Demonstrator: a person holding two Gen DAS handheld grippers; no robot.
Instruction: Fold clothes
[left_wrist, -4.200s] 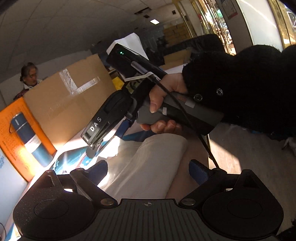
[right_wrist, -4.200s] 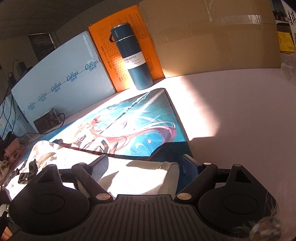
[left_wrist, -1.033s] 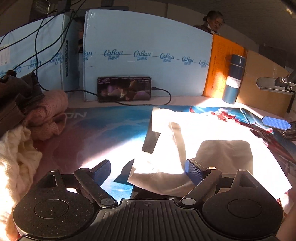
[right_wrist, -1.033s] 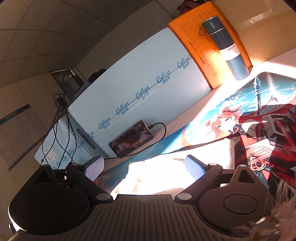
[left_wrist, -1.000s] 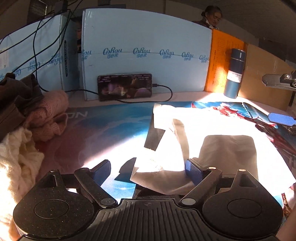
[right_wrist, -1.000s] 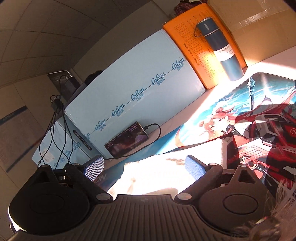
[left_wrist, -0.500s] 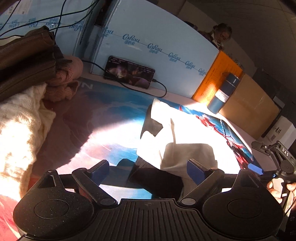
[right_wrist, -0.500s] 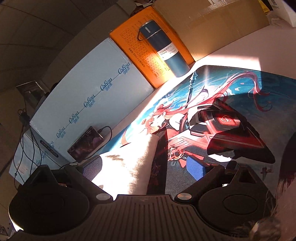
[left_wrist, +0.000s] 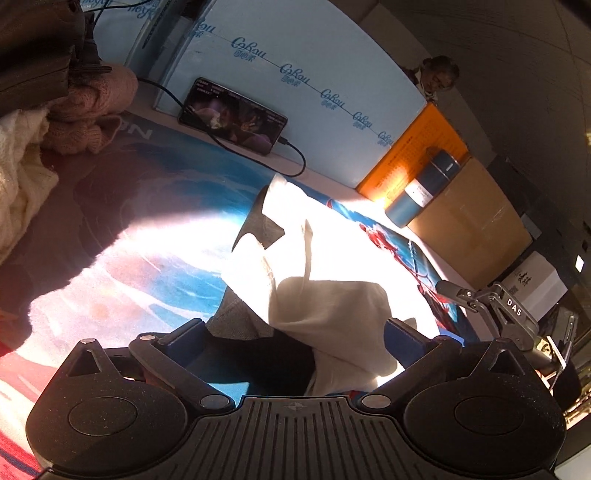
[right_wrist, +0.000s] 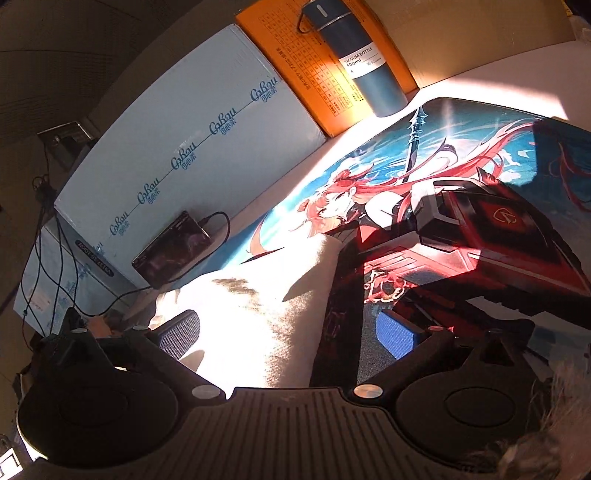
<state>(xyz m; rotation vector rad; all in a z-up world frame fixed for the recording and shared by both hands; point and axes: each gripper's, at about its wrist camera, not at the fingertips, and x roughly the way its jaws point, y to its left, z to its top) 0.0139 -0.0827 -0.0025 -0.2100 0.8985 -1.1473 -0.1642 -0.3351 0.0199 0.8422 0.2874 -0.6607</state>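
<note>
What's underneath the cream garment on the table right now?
The cream garment lies on a printed desk mat, which shows blue and red around it. A dark grey layer peeks out at its near edge. Whatever lies beneath the middle is covered.

Cream knit garment (left_wrist: 332, 258), folded into a rough rectangle with one flap doubled back over the middle, lying flat on the printed desk mat (left_wrist: 155, 266), half sunlit, half shadowed, grey inner side showing at the near edge.
</note>
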